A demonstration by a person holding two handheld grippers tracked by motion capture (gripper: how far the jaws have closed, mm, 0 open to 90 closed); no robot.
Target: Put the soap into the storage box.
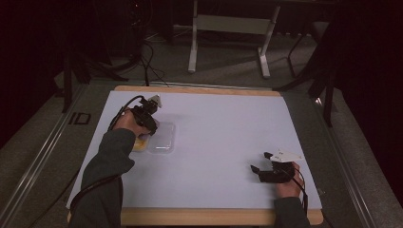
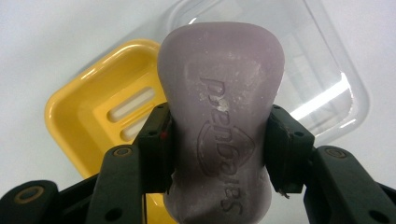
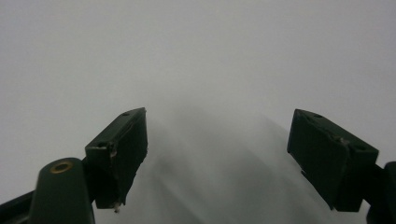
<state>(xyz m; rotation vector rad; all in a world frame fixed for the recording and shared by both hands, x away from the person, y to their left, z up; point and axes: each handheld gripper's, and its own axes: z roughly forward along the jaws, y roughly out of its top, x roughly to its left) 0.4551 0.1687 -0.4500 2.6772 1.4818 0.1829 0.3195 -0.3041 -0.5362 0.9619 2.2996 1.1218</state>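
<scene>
Wooden worktop (image 1: 199,217) covered by a pale sheet (image 1: 218,142), wood edge showing front and back. Directly on the sheet, left side: yellow slotted soap dish (image 2: 88,116) and a clear plastic lid (image 2: 327,70), just beside each other, lid to the right. Rest of the sheet bare.

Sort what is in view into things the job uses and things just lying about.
In use:
left gripper, jaws shut on the purple soap bar
yellow soap dish
clear lid

Lying about:
right gripper, jaws open on nothing
metal frame on the floor beyond the table
</scene>
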